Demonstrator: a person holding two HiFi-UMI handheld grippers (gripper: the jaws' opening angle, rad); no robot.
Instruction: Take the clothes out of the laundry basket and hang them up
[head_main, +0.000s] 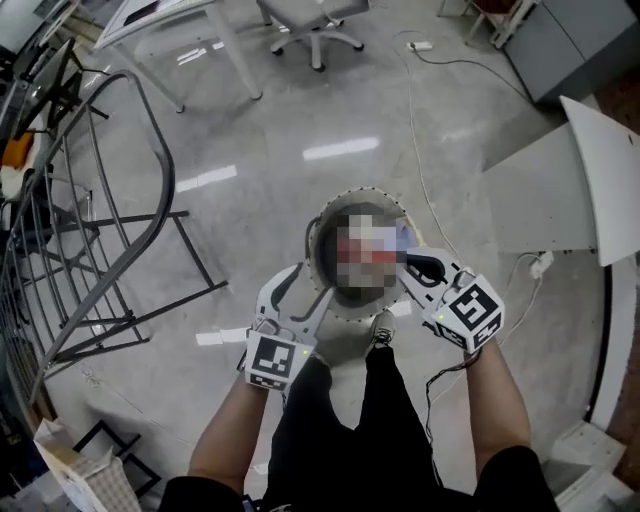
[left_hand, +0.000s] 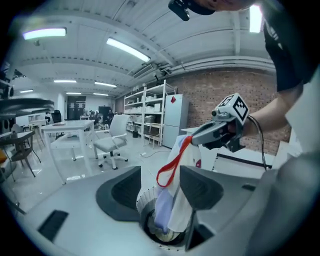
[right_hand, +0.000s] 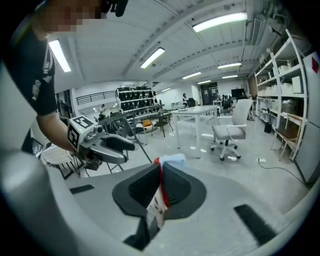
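While your right gripper (right_hand: 161, 172) has its dark textured pads pinched together on a garment (left_hand: 175, 200), the cloth hangs limp below it. It is soft white fabric with a red loop-shaped strap and a pale blue fold. Your left gripper (left_hand: 161, 189) stands wide apart with nothing clamped. In its own view the garment drops through the gap between its two rounded black pads, nearer the one at the right of the frame; whether it brushes that pad cannot be told. The cloth's lower end runs into the laundry basket (head_main: 365, 192), a round white tub with a perforated rim. It sits at centre frame in the head view, just ahead of both grippers. A drying rack (head_main: 140, 318) of thin dark metal tubes stands at the left edge, well apart, on a glossy grey floor (head_main: 300, 130).
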